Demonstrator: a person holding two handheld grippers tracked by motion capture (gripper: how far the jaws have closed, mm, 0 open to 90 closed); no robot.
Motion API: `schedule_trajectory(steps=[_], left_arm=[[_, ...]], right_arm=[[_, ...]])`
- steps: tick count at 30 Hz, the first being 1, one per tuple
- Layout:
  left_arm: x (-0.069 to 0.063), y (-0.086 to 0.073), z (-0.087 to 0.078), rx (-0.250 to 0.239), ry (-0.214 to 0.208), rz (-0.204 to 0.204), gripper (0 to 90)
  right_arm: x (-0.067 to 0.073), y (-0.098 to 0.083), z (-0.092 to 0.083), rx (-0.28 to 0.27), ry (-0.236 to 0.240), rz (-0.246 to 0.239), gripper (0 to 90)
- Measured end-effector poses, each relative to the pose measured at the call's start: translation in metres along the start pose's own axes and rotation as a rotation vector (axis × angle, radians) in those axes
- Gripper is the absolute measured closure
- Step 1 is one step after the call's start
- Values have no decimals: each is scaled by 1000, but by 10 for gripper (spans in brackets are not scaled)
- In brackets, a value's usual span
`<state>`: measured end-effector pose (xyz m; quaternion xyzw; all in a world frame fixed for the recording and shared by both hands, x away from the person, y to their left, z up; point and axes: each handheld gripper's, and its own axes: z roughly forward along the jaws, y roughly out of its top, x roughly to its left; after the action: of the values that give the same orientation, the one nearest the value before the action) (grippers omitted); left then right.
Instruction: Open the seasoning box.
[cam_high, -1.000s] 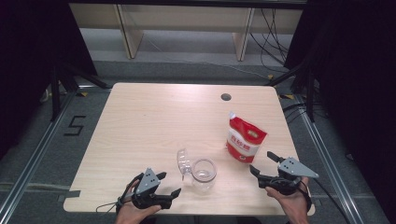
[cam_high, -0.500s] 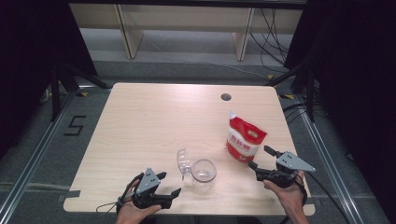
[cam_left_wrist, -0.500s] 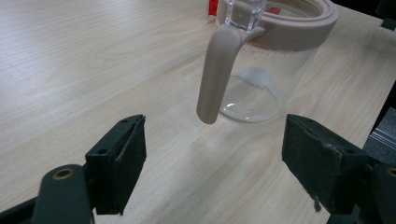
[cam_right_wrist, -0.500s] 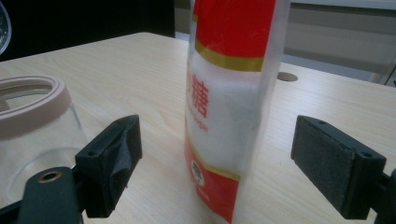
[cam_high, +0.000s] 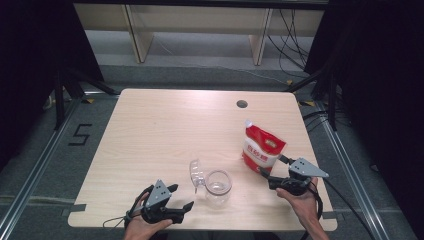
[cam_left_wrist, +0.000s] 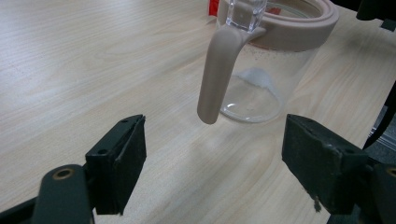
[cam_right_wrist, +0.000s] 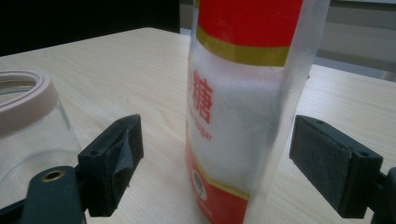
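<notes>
A light wooden table stands in a dim room, with a small round hole near its far edge. A person's two hands reach in over the near edge, each holding a black two-jaw gripper.

The left gripper rests low over the near left part of the table, its jaws spread wide and holding nothing. In the left gripper view, its two black pads frame a clear glass jar that stands just beyond them. The jar has a pale pink rim, and a pale pink handle-like arm hangs down its side from a clear hinge piece. A little white powder lies at the jar's bottom. From the high view, the jar stands near the table's near edge, about midway between the hands, with its clear lid flipped open to the left.

A red and white stand-up pouch is upright to the right of the jar. The right gripper is at the pouch's near side, jaws wide apart. In the right gripper view the pouch stands between the open pads, touching neither, showing white grains through a clear panel.
</notes>
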<state>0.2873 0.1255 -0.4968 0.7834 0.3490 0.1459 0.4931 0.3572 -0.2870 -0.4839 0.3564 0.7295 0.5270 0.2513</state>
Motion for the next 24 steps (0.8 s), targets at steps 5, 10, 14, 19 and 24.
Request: schedule_trajectory(steps=[5, 10, 14, 19, 24], left_arm=[[0, 1, 0, 6, 5, -2, 218], [0, 3, 1, -1, 2, 1, 218], [1, 3, 1, 2, 2, 2, 218], [1, 3, 3, 13, 4, -5, 218], [1, 3, 4, 6, -1, -3, 217]], right_arm=[[-4, -1, 9, -19, 15, 5, 183], [-5, -1, 12, -5, -6, 15, 187], [-8, -1, 15, -21, -8, 12, 193], [-9, -1, 18, -12, 6, -1, 206], [-8, -1, 19, -22, 12, 10, 214]])
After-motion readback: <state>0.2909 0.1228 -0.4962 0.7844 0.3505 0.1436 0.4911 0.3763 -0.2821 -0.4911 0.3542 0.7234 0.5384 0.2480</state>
